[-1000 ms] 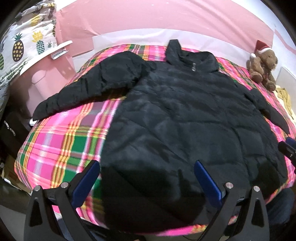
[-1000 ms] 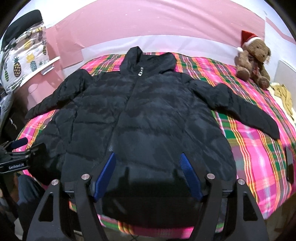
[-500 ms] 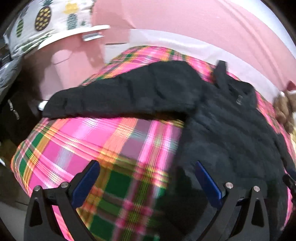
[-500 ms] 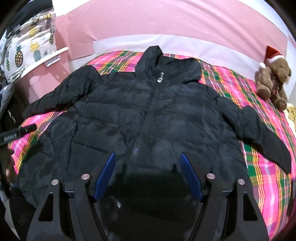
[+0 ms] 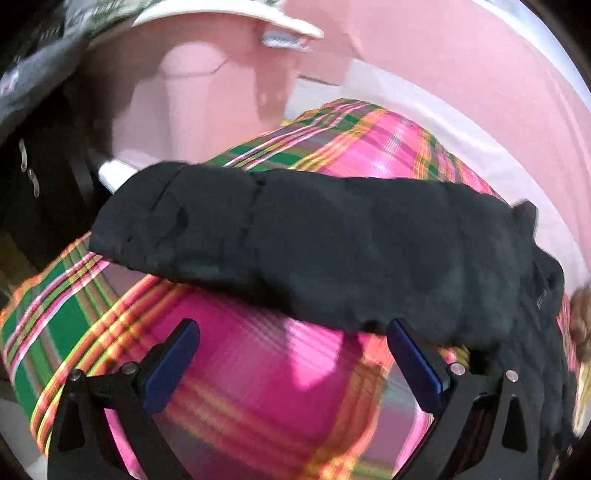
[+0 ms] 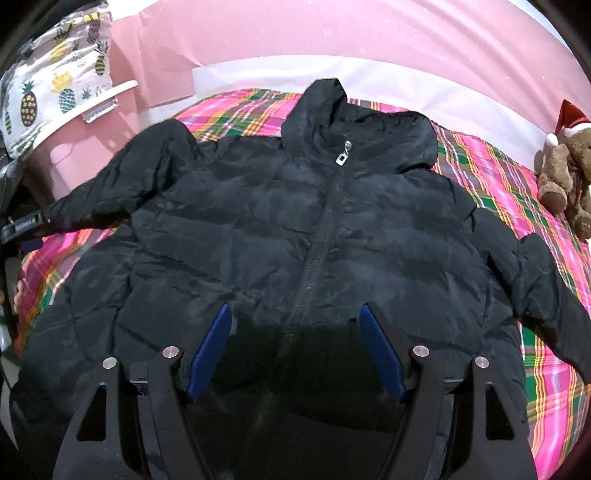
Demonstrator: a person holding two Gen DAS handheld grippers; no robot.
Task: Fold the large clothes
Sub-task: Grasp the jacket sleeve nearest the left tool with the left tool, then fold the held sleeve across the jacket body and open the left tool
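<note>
1. A black padded jacket [image 6: 295, 236] lies front up and spread flat on a plaid bedspread [image 6: 491, 166]; it is zipped, and the zip pull [image 6: 342, 157] sits just below the collar.
2. The jacket's hood points toward the pink wall [image 6: 369, 33] beyond the bedspread; one sleeve reaches out to each side of the body.
3. The right gripper [image 6: 295, 347] hovers over the lower front of the jacket, near the hem; its jaws stand wide apart, one on each side of the zip line, and nothing is between them.
4. The left gripper [image 5: 291, 354] hangs over bare bedspread [image 5: 258, 369] just beside the jacket's sleeve [image 5: 295, 236]; its jaws are spread wide and empty; the right-hand blue pad [image 5: 413, 365] is close under the sleeve's edge, though contact cannot be told through the blur.
5. That sleeve lies stretched across the bedspread, its cuff near the bedspread's edge.
6. A teddy bear [image 6: 565, 173] in a red hat sits on the bedspread, well apart from the jacket's collar.
7. A pineapple-print cloth [image 6: 55, 96] hangs beyond the bedspread's far corner on the other side.
</note>
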